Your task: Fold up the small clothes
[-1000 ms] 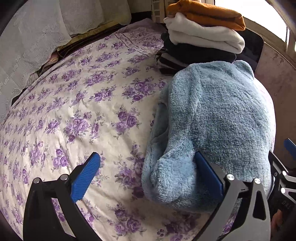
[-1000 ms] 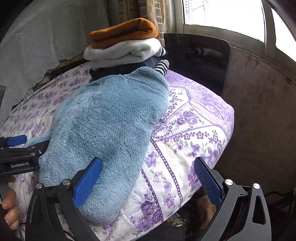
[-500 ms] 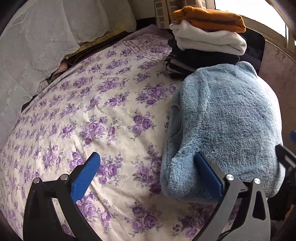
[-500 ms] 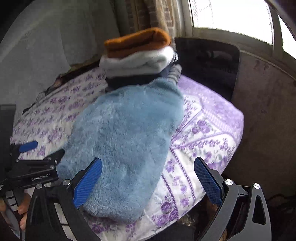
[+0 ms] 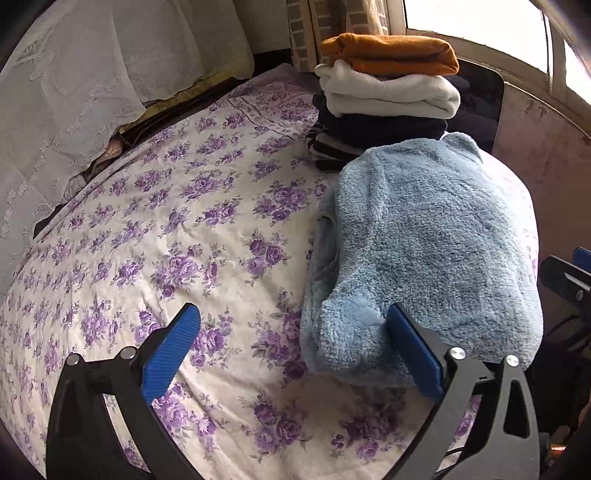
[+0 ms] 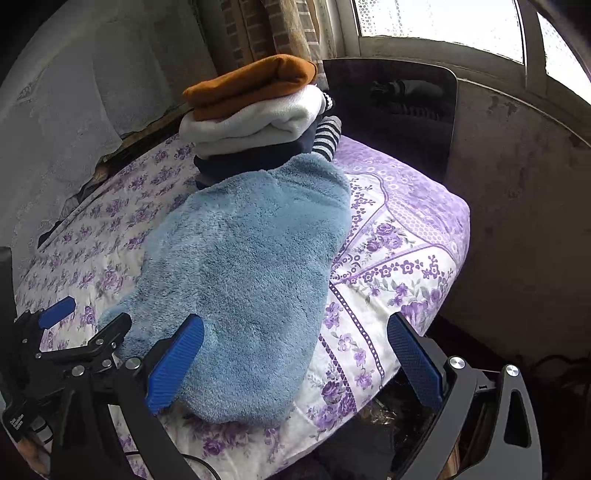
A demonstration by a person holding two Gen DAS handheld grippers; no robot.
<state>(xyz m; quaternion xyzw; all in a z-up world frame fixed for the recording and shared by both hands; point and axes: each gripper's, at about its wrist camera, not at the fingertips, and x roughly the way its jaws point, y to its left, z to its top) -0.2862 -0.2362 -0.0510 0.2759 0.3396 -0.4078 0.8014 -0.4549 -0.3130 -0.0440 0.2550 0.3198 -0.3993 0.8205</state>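
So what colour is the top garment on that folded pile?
Rusty orange-brown top garment on the folded pile, clearest in the left wrist view.

Window (image 6: 443, 26) glare, dim room, fisheye-warped edges.

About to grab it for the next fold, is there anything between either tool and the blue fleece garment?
Nothing visible. The blue fleece garment lies bare on the floral bedspread. The left tool and right tool are open at its near edge. The folded stack sits behind it, out of the path.
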